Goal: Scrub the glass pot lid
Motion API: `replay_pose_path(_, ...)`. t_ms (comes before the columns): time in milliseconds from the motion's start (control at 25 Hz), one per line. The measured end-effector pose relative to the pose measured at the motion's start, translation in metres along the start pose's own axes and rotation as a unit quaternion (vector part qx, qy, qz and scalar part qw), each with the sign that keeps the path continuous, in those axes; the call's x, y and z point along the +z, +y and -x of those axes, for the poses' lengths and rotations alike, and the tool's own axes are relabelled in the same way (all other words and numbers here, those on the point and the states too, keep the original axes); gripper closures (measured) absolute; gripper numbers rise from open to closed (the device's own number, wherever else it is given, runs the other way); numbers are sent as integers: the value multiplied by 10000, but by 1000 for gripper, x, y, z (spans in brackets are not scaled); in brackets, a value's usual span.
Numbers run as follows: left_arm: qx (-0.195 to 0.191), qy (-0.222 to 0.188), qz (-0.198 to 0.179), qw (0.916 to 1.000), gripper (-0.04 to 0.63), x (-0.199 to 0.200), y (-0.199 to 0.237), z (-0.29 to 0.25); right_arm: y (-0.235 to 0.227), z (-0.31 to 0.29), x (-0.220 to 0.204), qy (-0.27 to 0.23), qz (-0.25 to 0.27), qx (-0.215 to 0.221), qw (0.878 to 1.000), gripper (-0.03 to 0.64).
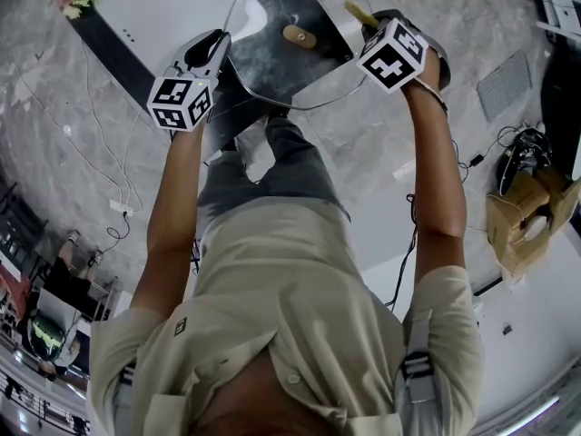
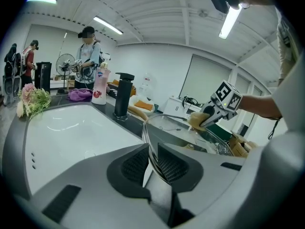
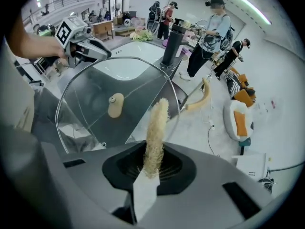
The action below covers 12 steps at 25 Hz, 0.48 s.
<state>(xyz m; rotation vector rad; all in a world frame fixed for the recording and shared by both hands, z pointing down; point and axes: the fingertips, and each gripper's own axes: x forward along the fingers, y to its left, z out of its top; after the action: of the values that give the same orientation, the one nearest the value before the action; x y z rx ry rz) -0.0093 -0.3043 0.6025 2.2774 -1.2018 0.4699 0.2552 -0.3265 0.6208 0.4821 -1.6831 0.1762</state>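
- Bright, white-ceilinged workroom: a big white sink [image 2: 71, 137] sits in a dark counter, a black faucet [image 2: 124, 97] stands at its far edge, and other people [image 2: 88, 56] are busy beyond the sink.
- The glass pot lid [image 1: 281, 48] is up in the air just beside the sink. It is tilted, with its tan knob [image 1: 299, 35] at the centre.
- The left gripper [image 2: 152, 162] has its jaws pinching the lid's rim on the sink side, and the thin banded edge runs right between the pads.
- The right gripper [image 3: 151, 163] is over on the side of the lid away from the sink, its jaws pressed onto a fibrous tan scrubber [image 3: 155, 128] that pokes out toward the rim. I can't tell whether it touches the glass.
- Handling call: this lid looks stiff, smooth and breakable, and probably slick once wet.
- A pinch on one edge could let it swing under scrubbing pressure. The rim is the sensible hold, so strokes are best kept light and close to the clamped side.
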Motion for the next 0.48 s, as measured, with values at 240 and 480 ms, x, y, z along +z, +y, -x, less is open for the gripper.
replay_pose_path(240, 1, 15, -15, 10000, 526, 1, 0, -3, 4, -3, -2, 6, 169, 7, 9999, 558)
replay_pose_path(480, 12, 4, -5, 10000, 526, 2, 1, -3, 11, -3, 0, -4, 217, 43, 9998, 558)
